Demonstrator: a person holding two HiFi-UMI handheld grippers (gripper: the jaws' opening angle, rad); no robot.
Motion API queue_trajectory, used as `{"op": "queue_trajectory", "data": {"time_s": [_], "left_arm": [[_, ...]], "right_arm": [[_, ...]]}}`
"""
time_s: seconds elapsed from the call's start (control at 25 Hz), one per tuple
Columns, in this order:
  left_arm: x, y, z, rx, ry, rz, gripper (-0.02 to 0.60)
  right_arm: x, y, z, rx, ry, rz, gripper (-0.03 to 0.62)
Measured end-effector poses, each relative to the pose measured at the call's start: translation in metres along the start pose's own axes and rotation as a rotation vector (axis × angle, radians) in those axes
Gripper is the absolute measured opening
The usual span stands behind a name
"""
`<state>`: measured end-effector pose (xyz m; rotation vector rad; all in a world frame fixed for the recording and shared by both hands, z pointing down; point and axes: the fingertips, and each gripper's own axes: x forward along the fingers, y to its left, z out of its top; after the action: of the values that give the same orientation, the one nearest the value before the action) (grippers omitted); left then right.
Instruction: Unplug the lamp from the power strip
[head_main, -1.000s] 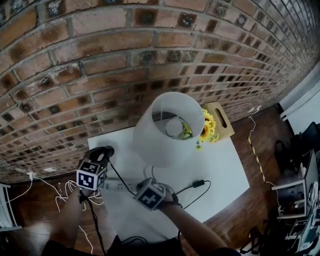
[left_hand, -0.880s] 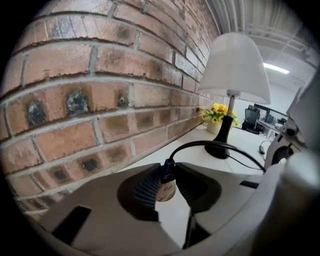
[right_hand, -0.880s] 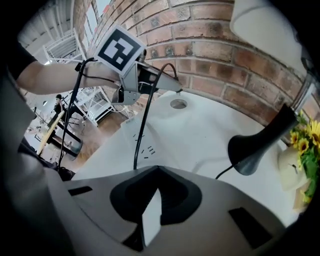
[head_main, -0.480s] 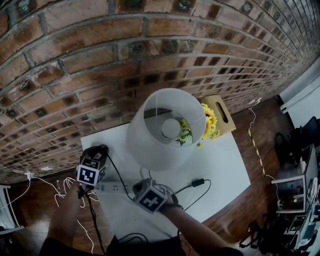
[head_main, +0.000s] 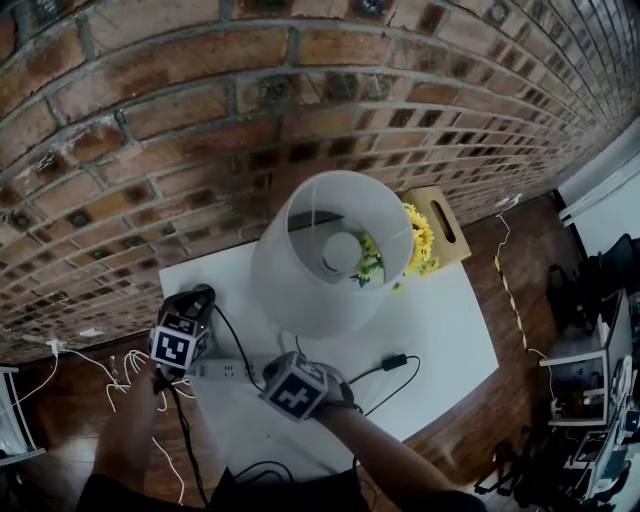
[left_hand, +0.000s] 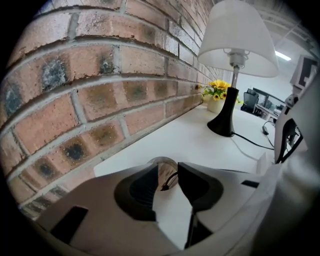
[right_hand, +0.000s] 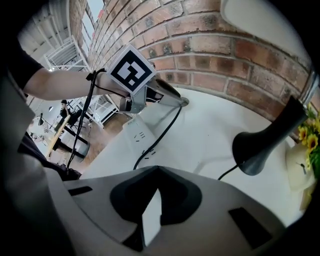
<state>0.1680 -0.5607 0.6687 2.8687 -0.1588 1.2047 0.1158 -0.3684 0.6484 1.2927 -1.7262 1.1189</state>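
Where the white table (head_main: 440, 330) meets the brick wall, the lamp (head_main: 330, 250) stands upright. The power strip (head_main: 228, 370) lies near the lamp's base, on the person's side. Left gripper (left_hand: 169, 171), left of the lamp: jaws apart, a thin black cord (right_hand: 156, 140) between their tips. Right gripper (right_hand: 156, 170): jaw tips together, empty.

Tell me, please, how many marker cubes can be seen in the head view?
2. The left cube is at the table's left edge, beside the power strip; the right cube is in front of the lamp. None seems hidden.
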Motion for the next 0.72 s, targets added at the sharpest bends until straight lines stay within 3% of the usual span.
{"op": "queue_trajectory", "data": {"time_s": [0.4, 0.72], "left_arm": [[-0.016, 0.000, -0.009, -0.048, 0.007, -0.010, 0.146], [-0.043, -0.007, -0.026, -0.164, -0.011, -0.059, 0.145]], "right_arm": [[0.002, 0.000, 0.000, -0.025, 0.073, -0.016, -0.002], [0.004, -0.001, 0.001, -0.092, 0.135, -0.033, -0.002]]}}
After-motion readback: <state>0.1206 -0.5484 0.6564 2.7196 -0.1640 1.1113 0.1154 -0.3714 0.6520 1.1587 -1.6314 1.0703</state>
